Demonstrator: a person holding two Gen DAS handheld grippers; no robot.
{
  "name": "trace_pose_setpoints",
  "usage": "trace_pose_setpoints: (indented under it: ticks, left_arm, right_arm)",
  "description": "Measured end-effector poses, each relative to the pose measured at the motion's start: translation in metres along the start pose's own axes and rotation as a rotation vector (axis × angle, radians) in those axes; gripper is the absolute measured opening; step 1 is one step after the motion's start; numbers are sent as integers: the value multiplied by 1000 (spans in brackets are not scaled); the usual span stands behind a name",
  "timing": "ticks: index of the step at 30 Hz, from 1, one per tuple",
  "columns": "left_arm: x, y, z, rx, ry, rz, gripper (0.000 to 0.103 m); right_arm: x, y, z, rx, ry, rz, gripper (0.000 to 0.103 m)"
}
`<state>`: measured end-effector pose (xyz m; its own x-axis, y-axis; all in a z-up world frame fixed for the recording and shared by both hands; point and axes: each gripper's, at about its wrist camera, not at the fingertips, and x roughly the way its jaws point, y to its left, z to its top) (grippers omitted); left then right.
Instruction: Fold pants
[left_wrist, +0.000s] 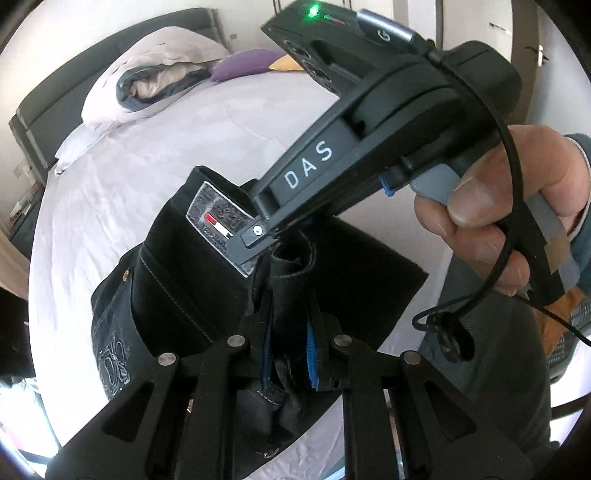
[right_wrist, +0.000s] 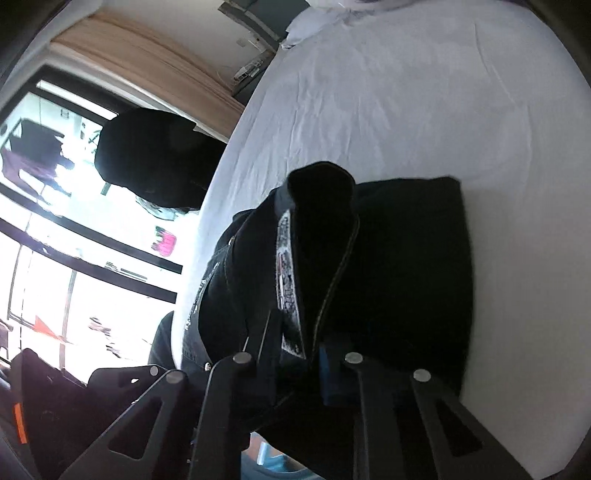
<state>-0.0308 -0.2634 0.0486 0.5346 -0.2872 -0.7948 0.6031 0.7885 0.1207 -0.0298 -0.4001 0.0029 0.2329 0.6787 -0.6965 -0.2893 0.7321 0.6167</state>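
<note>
A home bedroom: a made bed (left_wrist: 147, 177) with pillows (left_wrist: 155, 70) and a curtained window (right_wrist: 74, 221).

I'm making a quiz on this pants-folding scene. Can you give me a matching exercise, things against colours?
Things:
1. pants
2. bed sheet
3. cushion
4. gripper pads

Colours:
A. purple
B. blue
C. black
D. white

Pairs: 1-C, 2-D, 3-A, 4-B
</note>
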Motion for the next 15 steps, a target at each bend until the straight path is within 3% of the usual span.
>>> trace_pose_setpoints:
  ticks: [8, 15]
  left_arm:
    - [16, -28, 26, 38, -17, -42, 13]
    - [36, -50, 37, 70, -1, -62, 13]
  right_arm:
    - [-22, -36, -7, 56, -34, 29, 17]
    - [-16, -51, -12, 107, -52, 43, 17]
